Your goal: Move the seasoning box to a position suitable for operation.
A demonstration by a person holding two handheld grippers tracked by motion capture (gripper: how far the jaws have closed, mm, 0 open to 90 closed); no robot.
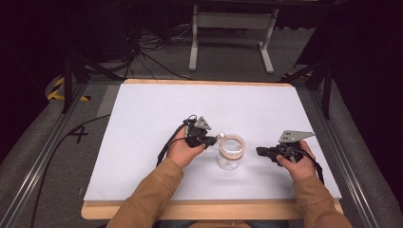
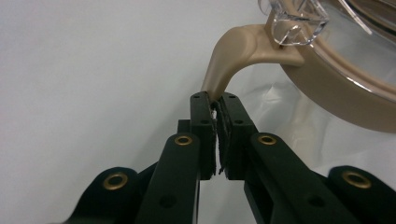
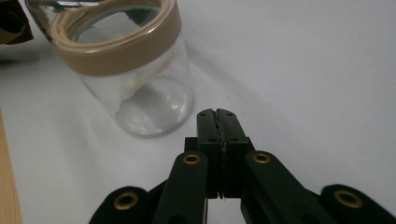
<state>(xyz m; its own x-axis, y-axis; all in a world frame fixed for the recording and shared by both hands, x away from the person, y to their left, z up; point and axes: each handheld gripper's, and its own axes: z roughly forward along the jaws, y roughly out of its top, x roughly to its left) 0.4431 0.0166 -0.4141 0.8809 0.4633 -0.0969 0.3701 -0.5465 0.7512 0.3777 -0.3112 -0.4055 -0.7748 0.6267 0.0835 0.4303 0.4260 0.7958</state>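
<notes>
Glass jar [image 1: 230, 154] stands upright on the white table [image 1: 142, 118], roughly mid-table toward the person's side, between the two grippers. Tan lid ring [image 1: 232, 145] sits around its mouth; clear body, looks empty.

L gripper [image 1: 212, 138] comes in from the jar's left, held in the person's left hand [image 1: 183, 151]. In the left gripper view its fingers [image 2: 205, 126] are clenched on a tan tab [image 2: 229, 60] that curves out from the lid ring [image 2: 341, 100] and down between the pads. A clear plastic catch [image 2: 299, 21] sits on top of the ring right where the tab joins it. Tab is pinched at its tip only; the rest arcs up free to the ring.

R gripper [image 1: 259, 151] is on the jar's right, near but apart, held in the right hand [image 1: 299, 164] w/ grey plate [image 1: 294, 136] on top. In the right gripper view its fingers [image 3: 208, 128] are pressed together w/ nothing between them, tips just short of the jar's base [image 3: 154, 112] and not touching the glass. Lid ring [image 3: 126, 51] shows here tilted w/ the camera.

Both sleeves [image 1: 152, 190] are tan, forearms entering from the bottom edge. Wooden table edge [image 1: 209, 209] shows beyond the white sheet on the near side. Cable [image 1: 164, 147] trails from the L gripper back past the wrist.
</notes>
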